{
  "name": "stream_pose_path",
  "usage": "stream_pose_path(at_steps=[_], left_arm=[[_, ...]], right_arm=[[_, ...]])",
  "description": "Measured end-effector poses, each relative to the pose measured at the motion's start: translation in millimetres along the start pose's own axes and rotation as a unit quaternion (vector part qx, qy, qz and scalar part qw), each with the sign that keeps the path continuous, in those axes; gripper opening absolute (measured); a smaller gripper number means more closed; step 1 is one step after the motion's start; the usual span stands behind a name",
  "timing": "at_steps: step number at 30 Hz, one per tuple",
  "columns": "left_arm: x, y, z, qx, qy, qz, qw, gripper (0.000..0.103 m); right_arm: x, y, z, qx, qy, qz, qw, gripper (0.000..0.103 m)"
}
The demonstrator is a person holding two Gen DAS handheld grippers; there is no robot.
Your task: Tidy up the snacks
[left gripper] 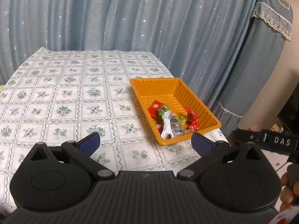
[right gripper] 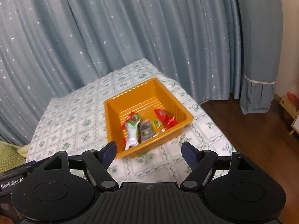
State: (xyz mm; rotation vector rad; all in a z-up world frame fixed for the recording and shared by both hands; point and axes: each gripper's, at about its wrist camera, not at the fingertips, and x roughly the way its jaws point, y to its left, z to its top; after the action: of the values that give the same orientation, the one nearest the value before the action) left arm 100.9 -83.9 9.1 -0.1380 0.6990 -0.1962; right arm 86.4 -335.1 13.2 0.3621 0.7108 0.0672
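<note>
Snacks (left gripper: 172, 120) all lie inside the orange tray (left gripper: 202, 105), which sits near the right-hand edge of the surface (left gripper: 65, 97); we see no loose wrapper on the floral cloth around it, so we judge the gathering done or nearly so. What may remain is tidying the pile. The sweets are small and crinkly: red and green foil wrappers, a white sachet (right gripper: 131, 133), a dark packet (right gripper: 145, 130), heaped toward the near end of the tray. Our left hand-held gripper (left gripper: 145, 141) stands wide apart with nothing between its fingers, and the right hand-held gripper (right gripper: 149, 148) is likewise apart and empty.
</note>
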Motion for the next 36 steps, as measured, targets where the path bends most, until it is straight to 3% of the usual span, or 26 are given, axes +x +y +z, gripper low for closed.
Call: stream_pose_path(at_steps=[5, 15, 26, 36], left_arm=[[-21, 2, -6, 0.007, -0.004, 0.024, 0.9997, 0.103], [-54, -5, -17, 0.01, -0.01, 0.026, 0.9996, 0.103], [-74, -4, -27, -0.005, -0.007, 0.034, 0.9994, 0.103], [-85, -10, -35, 0.013, -0.006, 0.045, 0.9989, 0.103]], right_arm=[[-16, 7, -12, -0.003, 0.008, -0.001, 1.0, 0.078], [-51, 22, -29, -0.043, -0.001, -0.029, 0.999, 0.078], [-76, 35, -39, -0.069, -0.011, -0.038, 0.997, 0.078], [-87, 40, -47, -0.086, -0.014, -0.043, 0.995, 0.079]])
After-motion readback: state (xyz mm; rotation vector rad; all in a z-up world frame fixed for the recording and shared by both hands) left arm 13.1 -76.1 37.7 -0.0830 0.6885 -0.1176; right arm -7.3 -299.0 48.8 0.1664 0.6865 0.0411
